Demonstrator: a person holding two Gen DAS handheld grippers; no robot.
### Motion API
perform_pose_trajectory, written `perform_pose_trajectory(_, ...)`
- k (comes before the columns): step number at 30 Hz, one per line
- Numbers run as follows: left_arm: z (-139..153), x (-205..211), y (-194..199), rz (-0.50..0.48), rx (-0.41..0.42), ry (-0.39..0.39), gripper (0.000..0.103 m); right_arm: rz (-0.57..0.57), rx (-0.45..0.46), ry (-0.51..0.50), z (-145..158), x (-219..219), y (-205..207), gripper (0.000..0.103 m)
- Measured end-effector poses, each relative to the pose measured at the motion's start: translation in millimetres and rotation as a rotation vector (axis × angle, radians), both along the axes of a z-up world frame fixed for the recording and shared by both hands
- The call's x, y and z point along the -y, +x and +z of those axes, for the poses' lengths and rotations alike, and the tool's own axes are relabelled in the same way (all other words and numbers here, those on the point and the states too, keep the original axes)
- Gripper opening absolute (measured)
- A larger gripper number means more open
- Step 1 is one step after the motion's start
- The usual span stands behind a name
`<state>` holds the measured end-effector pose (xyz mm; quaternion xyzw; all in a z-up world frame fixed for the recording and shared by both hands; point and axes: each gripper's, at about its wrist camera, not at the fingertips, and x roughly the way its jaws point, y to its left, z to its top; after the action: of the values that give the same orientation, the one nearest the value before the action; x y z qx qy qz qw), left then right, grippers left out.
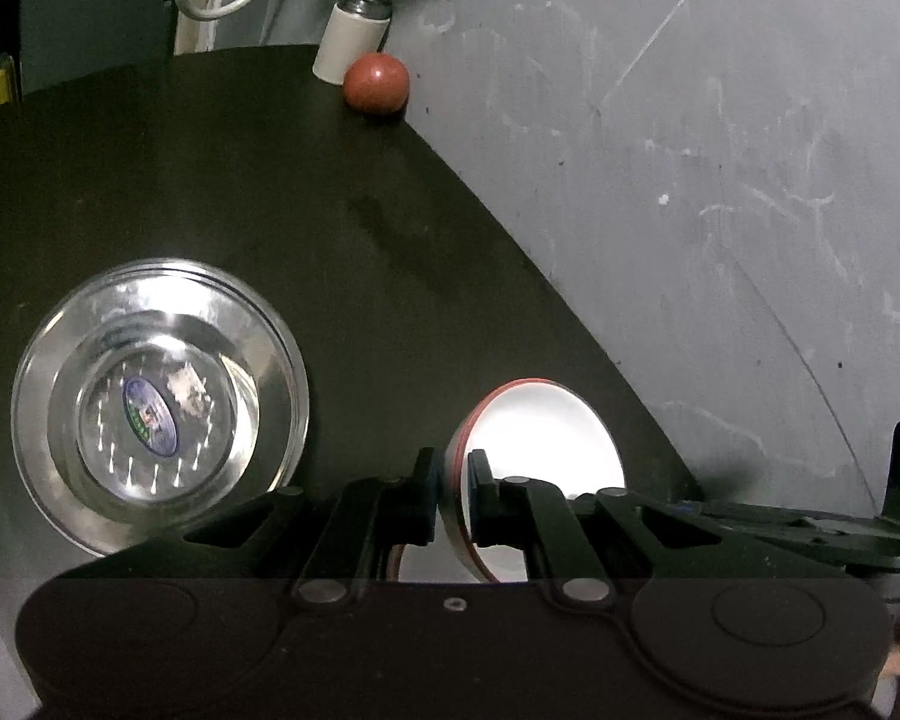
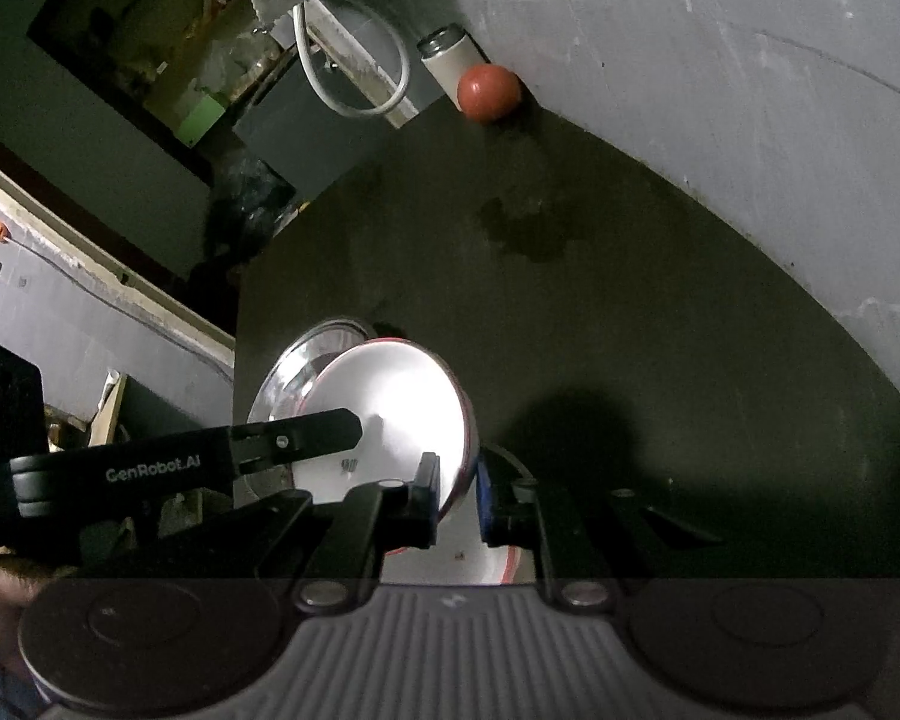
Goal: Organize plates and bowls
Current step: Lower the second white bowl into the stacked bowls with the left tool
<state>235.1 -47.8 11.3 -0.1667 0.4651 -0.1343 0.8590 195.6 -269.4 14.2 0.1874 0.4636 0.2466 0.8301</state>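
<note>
The left gripper [image 1: 453,495] points forward over the dark round table [image 1: 330,210], its two black fingers closed to a narrow gap with the rim of the white, red-edged bowl [image 1: 540,438] pinched between them. One pad sits on the bowl's outer wall and the other on its bright inner face, so the bowl stands tilted on edge with its opening facing right in the left wrist view.

The right gripper [image 2: 457,495] also points forward and slightly down at the table [image 2: 630,300]. Its fingers are closed almost as far around the opposite rim of the same white, red-edged bowl [image 2: 390,408], one finger inside and one outside. In this view the left gripper [image 2: 306,438] reaches in from the left, level and roughly crosswise to the right gripper, with its fingers lying over the bowl's near rim. Whether the bowl touches the table, I cannot tell.

The shiny round steel plate [image 1: 159,402] lies flat on the table to the left of the bowl, a blue oval sticker at its centre. In the right wrist view the steel plate [image 2: 306,366] shows just behind the bowl.

At the far edge of the table, against the grey wall [image 1: 690,180], a red-brown ball [image 1: 376,84] rests beside a white cylindrical container with a metal top [image 1: 348,42].
</note>
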Motion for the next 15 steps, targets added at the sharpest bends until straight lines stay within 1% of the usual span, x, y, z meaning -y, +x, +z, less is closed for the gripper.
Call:
perform_pose_trajectory(8,-6.5,1.4,-10.3,-0.008,-0.027,-0.003,0.008,0.045,-0.017,-0.02,-1.2,3.0,-8.7,0.014)
perform_pose_trajectory(15,-15.7,-1.5,-21.3,0.01,-0.054,-0.015,0.008,0.082,-0.034,-0.031,-3.8,1.8,-14.0,0.014)
